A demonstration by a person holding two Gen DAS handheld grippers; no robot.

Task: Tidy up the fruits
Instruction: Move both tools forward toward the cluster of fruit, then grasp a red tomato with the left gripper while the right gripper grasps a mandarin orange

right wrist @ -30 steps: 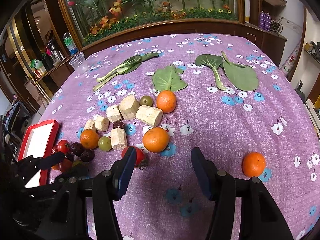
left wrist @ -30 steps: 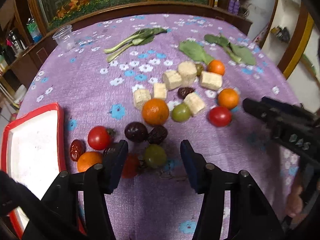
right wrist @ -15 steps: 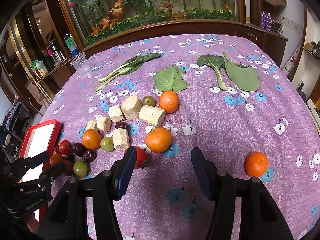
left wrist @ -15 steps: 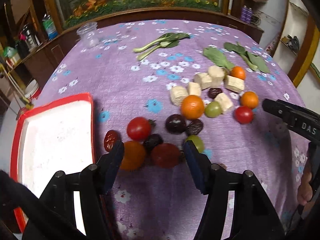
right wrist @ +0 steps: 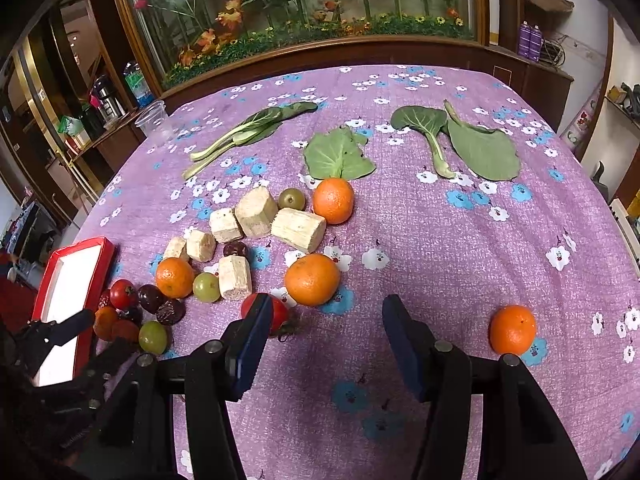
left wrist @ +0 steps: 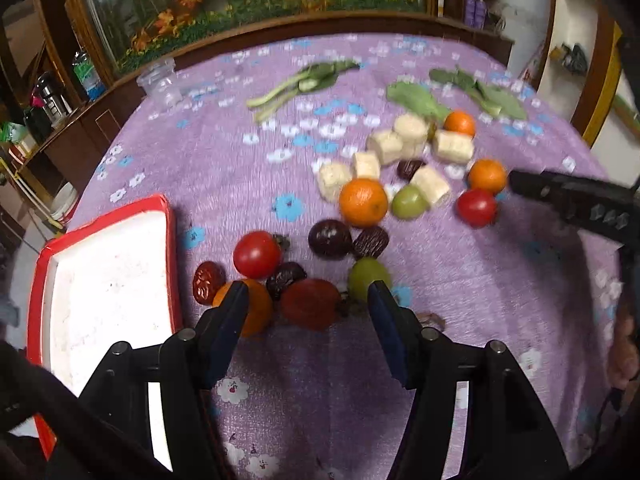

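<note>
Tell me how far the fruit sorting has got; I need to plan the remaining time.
Nothing looks done: the red tray is bare inside. In hand: the left gripper, its jaws just opened wider, frames a red tomato in the near cluster without pressing it. The right gripper is open over bare cloth. Left: all fruit, including the lone orange, lies on the tablecloth.

Looks like somebody's home: floral purple tablecloth (right wrist: 440, 264), wooden cabinets (right wrist: 532, 80), big planted glass tank (right wrist: 312, 4) behind.
</note>
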